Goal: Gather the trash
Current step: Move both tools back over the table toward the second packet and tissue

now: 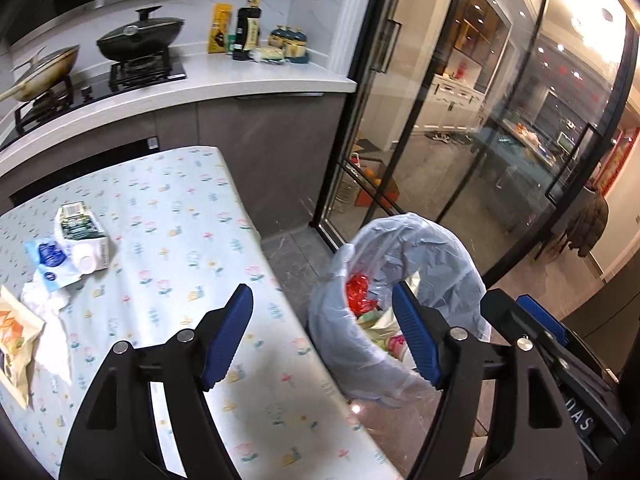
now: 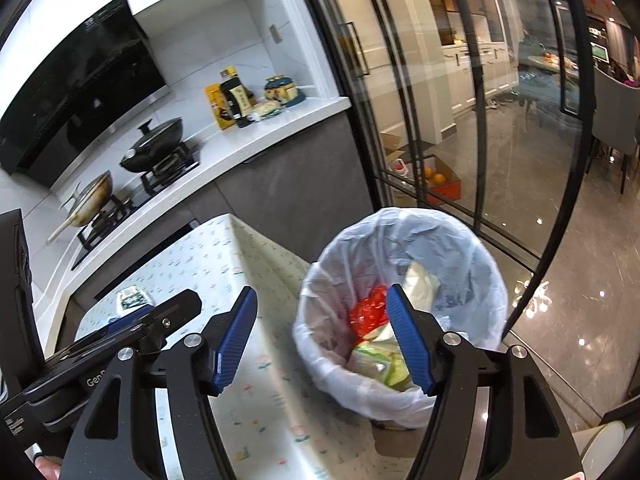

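Observation:
A trash bin lined with a pale plastic bag stands on the floor beside the table; red and green wrappers lie inside it. My left gripper hovers open over the table edge, nothing between its blue pads. My right gripper is open too, empty, above the gap between table and bin. On the table's left lie a green-and-white carton, a blue-and-white wrapper, white tissue and a snack bag. The carton also shows in the right wrist view.
The table carries a floral cloth. Behind it runs a white counter with a stove, a lidded wok, a pan and bottles. Black-framed glass doors stand right of the bin.

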### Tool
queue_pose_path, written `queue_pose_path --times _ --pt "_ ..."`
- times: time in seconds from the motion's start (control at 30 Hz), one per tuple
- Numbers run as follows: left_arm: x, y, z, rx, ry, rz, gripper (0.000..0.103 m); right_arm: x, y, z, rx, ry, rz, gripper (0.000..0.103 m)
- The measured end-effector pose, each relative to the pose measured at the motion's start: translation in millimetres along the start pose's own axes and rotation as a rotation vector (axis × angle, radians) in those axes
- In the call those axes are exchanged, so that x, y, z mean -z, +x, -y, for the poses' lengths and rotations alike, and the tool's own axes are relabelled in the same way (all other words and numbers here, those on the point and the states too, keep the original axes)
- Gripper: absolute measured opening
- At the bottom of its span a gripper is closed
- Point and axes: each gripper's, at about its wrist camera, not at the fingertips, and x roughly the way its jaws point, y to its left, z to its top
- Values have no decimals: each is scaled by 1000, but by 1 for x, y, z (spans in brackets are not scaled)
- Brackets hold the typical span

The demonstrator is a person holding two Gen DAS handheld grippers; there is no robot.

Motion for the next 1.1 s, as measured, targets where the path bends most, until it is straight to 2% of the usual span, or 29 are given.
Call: queue_pose_path --times 0.17,0.23,0.33,0.6,0.7,0.8,0.93,1.1 --pt "4 -17 -30 -31 -35 23 73 7 0 -32 -37 -44 -14 65" --pt "7 -25 -46 -49 -53 31 78 11 2 -46 -54 -59 -23 65" --pt "13 -35 -72 -85 -85 42 81 18 7 -67 -78 -83 -40 65" --pt "35 -62 -163 -214 -199 34 83 39 21 -129 -140 -153 -83 65" --pt "47 -74 -200 -268 -242 35 89 49 26 -151 -167 -170 -109 65" --pt "63 -86 -238 -326 -285 33 90 62 33 -174 -187 -201 -133 65" --pt "83 -97 -287 -371 -357 10 90 81 48 -207 -220 -234 -179 65" --pt "104 -99 -329 -403 -413 -22 90 105 67 -244 -251 -280 -232 65"
